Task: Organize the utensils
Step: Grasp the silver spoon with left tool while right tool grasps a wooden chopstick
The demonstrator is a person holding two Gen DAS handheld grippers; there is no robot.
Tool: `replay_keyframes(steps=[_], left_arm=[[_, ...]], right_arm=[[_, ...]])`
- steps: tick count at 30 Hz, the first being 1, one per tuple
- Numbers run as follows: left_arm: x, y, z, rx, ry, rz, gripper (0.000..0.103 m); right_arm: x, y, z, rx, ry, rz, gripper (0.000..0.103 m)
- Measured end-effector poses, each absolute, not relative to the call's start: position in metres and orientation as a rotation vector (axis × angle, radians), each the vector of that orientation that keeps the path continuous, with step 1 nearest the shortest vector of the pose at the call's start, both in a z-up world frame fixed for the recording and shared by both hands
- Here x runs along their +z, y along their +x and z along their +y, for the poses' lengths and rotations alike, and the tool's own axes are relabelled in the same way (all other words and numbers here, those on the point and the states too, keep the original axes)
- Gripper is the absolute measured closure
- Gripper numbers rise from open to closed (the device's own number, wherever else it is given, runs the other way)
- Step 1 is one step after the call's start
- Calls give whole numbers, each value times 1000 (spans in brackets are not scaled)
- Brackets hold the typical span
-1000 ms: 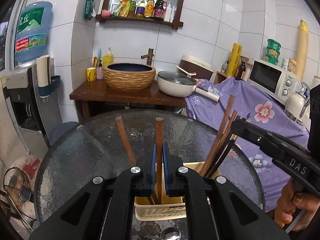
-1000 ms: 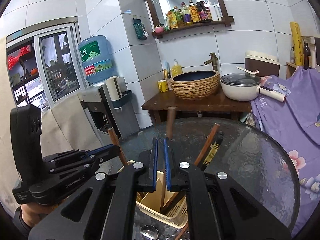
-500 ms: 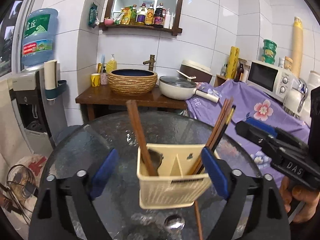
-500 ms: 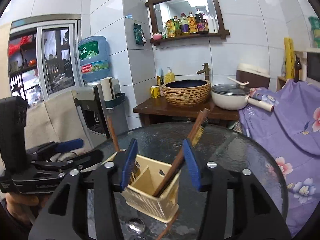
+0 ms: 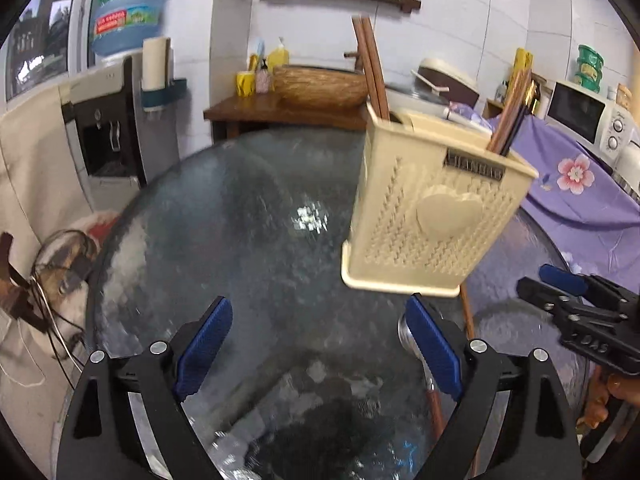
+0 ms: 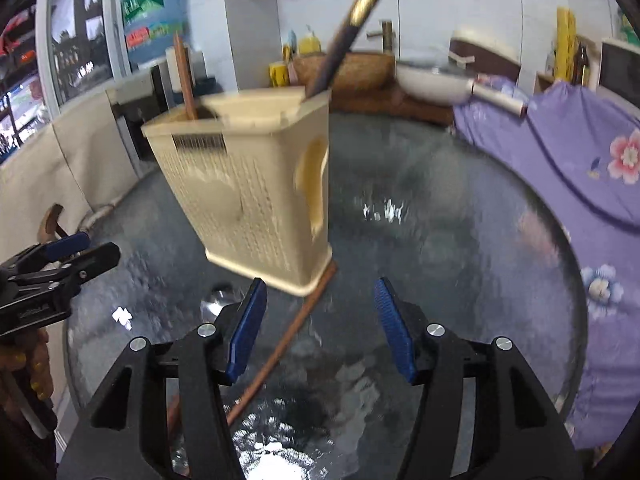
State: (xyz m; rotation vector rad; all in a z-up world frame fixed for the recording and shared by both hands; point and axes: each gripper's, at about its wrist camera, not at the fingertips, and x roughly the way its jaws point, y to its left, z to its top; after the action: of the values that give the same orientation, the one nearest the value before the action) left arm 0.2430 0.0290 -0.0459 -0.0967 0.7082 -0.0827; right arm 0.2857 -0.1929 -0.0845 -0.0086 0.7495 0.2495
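A cream plastic utensil holder (image 5: 432, 208) (image 6: 256, 196) stands on the round glass table (image 5: 224, 216) (image 6: 460, 216). Brown chopsticks (image 5: 370, 68) and a darker bundle (image 5: 510, 116) stick out of it; the right wrist view shows a gold-tipped dark chopstick (image 6: 344, 36). In front of the holder, a loose chopstick (image 6: 280, 348) and a metal spoon (image 5: 406, 334) (image 6: 218, 300) lie on the glass. My left gripper (image 5: 318, 316) (image 6: 94, 248) is open and empty, low before the holder. My right gripper (image 6: 320, 292) (image 5: 540, 282) is open over the loose chopstick, holding nothing.
A water dispenser (image 5: 120, 120) stands at the left. Behind the table are a wooden stand (image 5: 280, 114) with a woven basin and a white pan (image 6: 432, 80). A purple floral cloth (image 6: 580, 152) and a microwave (image 5: 588, 116) are on the right.
Both grippers went from shut to open and sank toward the table. The holder now rises higher in both views, and the spoon and loose chopstick lie close to the fingertips.
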Motion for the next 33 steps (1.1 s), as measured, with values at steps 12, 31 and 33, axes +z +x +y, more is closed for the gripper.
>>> replay_keyframes(steps=[12,31,33], left_arm=[[-69,233,31,-63,-94,762,17],[-86,232,-5,-140,-49,814,17],[-86,233,-9,-146,-49,817,17]], right_arm=[[-130,297,-152,212,-73,879,46],[-124,268,-199,377,-159,916,88],[-124,268,-202,398,-154,921,88]])
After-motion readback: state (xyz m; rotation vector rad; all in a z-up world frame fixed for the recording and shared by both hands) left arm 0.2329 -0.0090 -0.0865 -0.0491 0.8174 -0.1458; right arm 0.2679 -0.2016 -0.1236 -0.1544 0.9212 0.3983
